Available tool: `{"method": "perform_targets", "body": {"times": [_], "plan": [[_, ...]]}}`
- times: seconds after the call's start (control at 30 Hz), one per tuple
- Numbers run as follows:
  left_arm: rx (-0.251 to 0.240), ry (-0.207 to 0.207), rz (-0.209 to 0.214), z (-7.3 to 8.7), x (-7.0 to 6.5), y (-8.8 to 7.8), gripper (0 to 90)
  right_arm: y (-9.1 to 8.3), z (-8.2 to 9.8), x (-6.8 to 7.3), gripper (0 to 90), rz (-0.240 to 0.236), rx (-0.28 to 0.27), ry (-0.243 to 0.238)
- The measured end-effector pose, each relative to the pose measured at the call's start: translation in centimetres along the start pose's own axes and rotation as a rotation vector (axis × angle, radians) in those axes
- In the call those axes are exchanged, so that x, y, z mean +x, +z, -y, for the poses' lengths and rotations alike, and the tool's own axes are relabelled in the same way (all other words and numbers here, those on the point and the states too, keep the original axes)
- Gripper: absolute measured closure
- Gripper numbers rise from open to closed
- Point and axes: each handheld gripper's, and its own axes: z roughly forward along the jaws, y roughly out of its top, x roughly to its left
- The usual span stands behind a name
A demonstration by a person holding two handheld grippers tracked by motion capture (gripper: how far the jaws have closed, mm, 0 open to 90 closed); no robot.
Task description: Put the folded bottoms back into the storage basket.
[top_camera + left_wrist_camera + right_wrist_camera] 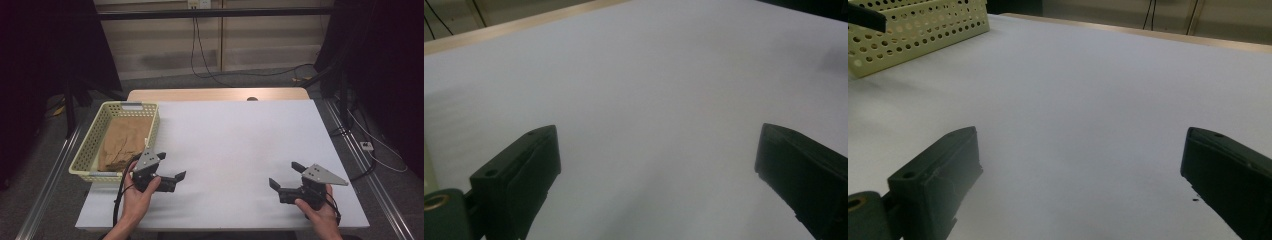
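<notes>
Left gripper [170, 166] at 7 o'clock and right gripper [283, 175] at 5 o'clock rest on white tabletop [235, 145], both spread wide, empty; pale yellow perforated plastic basket [95, 137] at 9 o'clock.

Brown contents [122, 142] in basket [89, 145] unidentifiable.

Grey carpet floor [210, 80] — pale wall panels [250, 35], trailing cables [200, 55]

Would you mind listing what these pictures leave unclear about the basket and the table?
- Basket: brown material inside, high view; too small to identify.
- Basket, right gripper view: cut off by the top-left edge, its contents hidden by its wall.
- Table: small dark spot at the far edge, too small to identify.
</notes>
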Motion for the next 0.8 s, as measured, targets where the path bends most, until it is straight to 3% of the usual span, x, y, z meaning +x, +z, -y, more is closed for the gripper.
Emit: {"method": "perform_targets", "body": {"times": [0.17,0.27,0.37,0.47,0.63,0.8], "plan": [[0.003,-0.013,-0.008,0.8,-0.2,0.4,4.8,0.0,0.0,0.0,2.8,0.003,0.003,0.004],[0.014,0.024,-0.022,1.2,-0.7,0.4,5.2,0.0,0.0,-0.1,2.8,0.007,0.005,0.008],[-0.005,-0.011,0.013,1.3,-0.9,0.2,5.2,0.0,0.0,-0.1,3.0,0.012,0.007,0.009],[-0.003,0.002,0.003,1.4,-1.2,0.2,5.2,0.0,0.0,-0.1,3.0,0.013,0.008,0.008],[0.032,-0.028,0.023,2.0,-1.1,0.8,5.2,0.0,0.0,0.0,2.9,0.007,0.006,0.002],[0.003,-0.040,0.006,2.0,-1.0,0.6,5.2,0.0,0.0,-0.1,3.0,0.011,0.007,0.005]]}}
